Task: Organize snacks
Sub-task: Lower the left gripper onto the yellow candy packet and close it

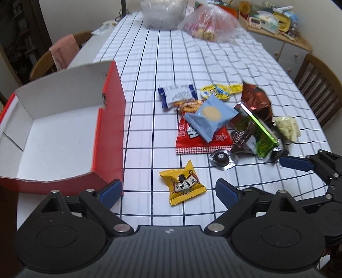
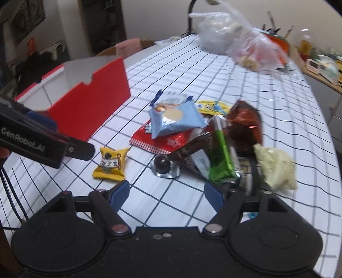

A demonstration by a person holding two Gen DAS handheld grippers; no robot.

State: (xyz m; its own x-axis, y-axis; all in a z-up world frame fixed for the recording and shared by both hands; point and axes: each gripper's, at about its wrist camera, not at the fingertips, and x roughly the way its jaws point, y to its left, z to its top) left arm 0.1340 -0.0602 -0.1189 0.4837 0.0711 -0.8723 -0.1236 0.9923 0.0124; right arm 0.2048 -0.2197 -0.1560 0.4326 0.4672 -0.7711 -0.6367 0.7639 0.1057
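An open red box with a white inside (image 1: pixel 53 132) stands on the left of the checked table; it also shows in the right wrist view (image 2: pixel 85 102). A pile of snack packets lies right of it: a light blue packet (image 1: pixel 210 117), a red packet (image 1: pixel 192 141), a green packet (image 1: pixel 260 132), a brown packet (image 1: pixel 256 100). A yellow packet (image 1: pixel 182 185) lies alone in front, also in the right wrist view (image 2: pixel 111 163). My left gripper (image 1: pixel 168 192) is open just before the yellow packet. My right gripper (image 2: pixel 166 192) is open near the green packet (image 2: pixel 220 154) and a foil-wrapped chocolate (image 2: pixel 163 165).
A clear plastic bag of snacks (image 1: pixel 211 23) and a clear container (image 1: pixel 162 12) stand at the table's far end. Wooden chairs stand left (image 1: pixel 55 57) and right (image 1: pixel 320 85). A cluttered cabinet (image 1: pixel 277 32) is at the back right.
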